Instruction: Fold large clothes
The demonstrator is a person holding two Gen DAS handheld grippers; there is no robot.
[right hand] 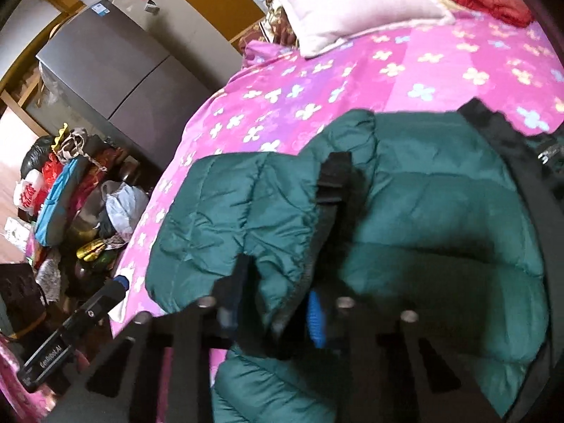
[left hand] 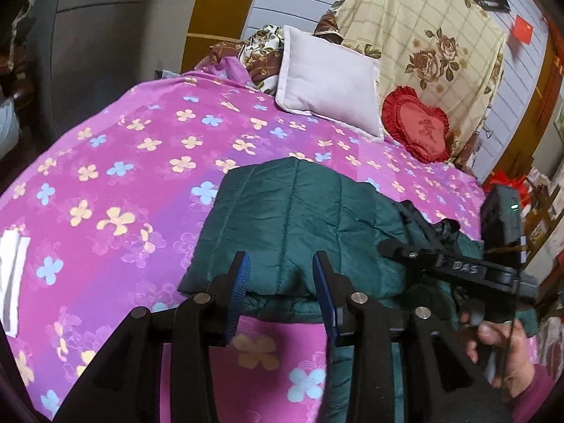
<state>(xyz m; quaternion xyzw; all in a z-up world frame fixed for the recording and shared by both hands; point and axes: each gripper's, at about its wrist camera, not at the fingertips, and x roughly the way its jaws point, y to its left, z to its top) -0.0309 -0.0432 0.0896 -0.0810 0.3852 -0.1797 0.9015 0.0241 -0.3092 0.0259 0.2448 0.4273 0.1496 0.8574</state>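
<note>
A dark green quilted puffer jacket (left hand: 303, 218) lies partly folded on a bed with a pink flowered cover (left hand: 116, 162). My left gripper (left hand: 282, 268) is open, its blue-padded fingers apart just over the jacket's near edge, holding nothing. The right gripper shows in the left wrist view (left hand: 454, 261), lying over the jacket's right side. In the right wrist view, my right gripper (right hand: 278, 299) has its jaws either side of a raised fold of the jacket (right hand: 282, 218); the view is blurred, and the fold sits between the fingers.
A white pillow (left hand: 328, 77) and a red heart cushion (left hand: 417, 123) lie at the head of the bed. A grey cabinet (right hand: 116, 77) and a pile of bags and clothes (right hand: 70, 194) stand on the floor beside the bed. White paper (left hand: 10, 271) lies at the left.
</note>
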